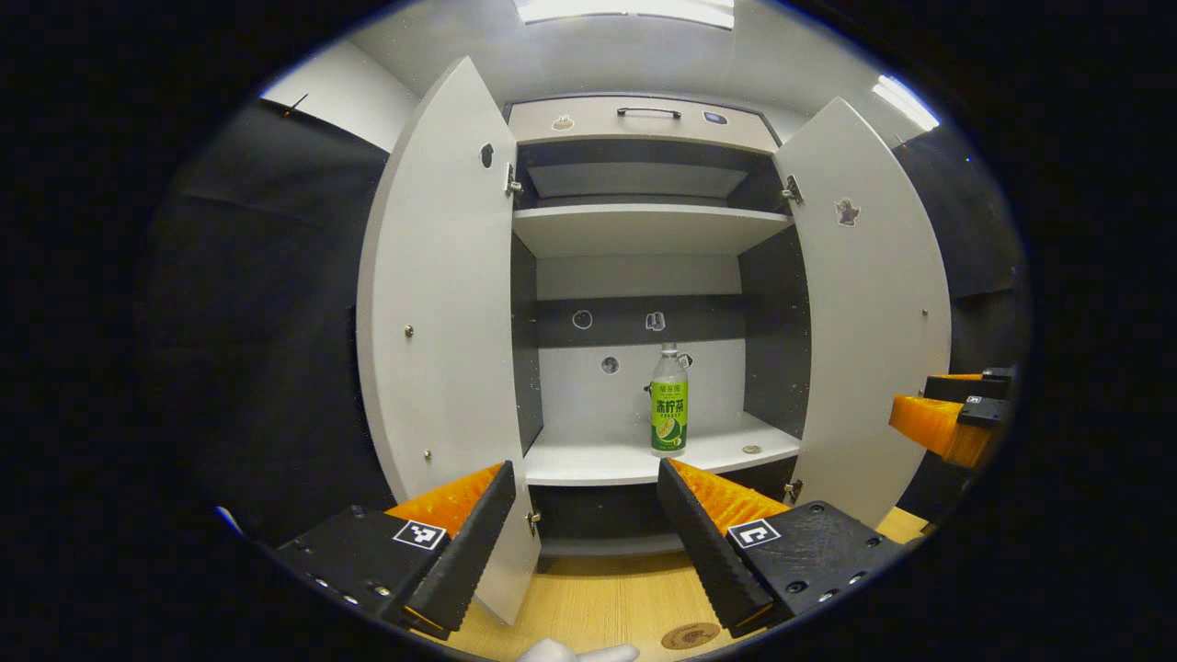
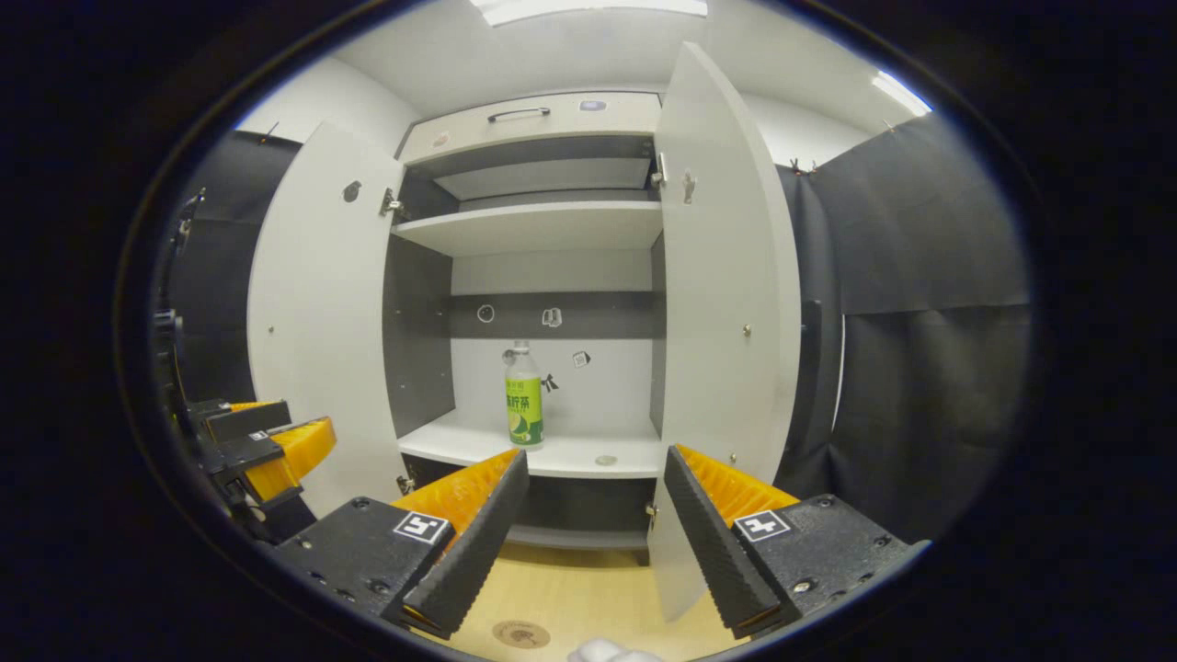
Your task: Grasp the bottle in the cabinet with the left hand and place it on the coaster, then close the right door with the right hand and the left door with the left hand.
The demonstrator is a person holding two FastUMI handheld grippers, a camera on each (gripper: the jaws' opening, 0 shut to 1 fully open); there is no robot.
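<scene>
A clear bottle [image 1: 669, 401] with a green label stands upright on the cabinet's lower shelf [image 1: 644, 460], also seen as the bottle [image 2: 523, 396] in the right gripper view. Both cabinet doors stand wide open: the left door [image 1: 441, 313] and the right door [image 1: 869, 303]; in the right gripper view they are the left door [image 2: 317, 313] and right door [image 2: 722, 294]. A round brown coaster [image 1: 690, 635] lies on the wooden table, also visible as the coaster [image 2: 520, 633]. My left gripper [image 1: 588, 542] is open, well short of the bottle. My right gripper [image 2: 588, 542] is open too, empty.
The wooden tabletop [image 1: 598, 598] lies in front of the cabinet. An upper shelf [image 1: 644, 225] and a drawer with a handle [image 1: 648, 112] sit above. The other gripper's orange fingers [image 1: 947, 418] show at the right. A small white object [image 1: 575, 653] sits at the near table edge.
</scene>
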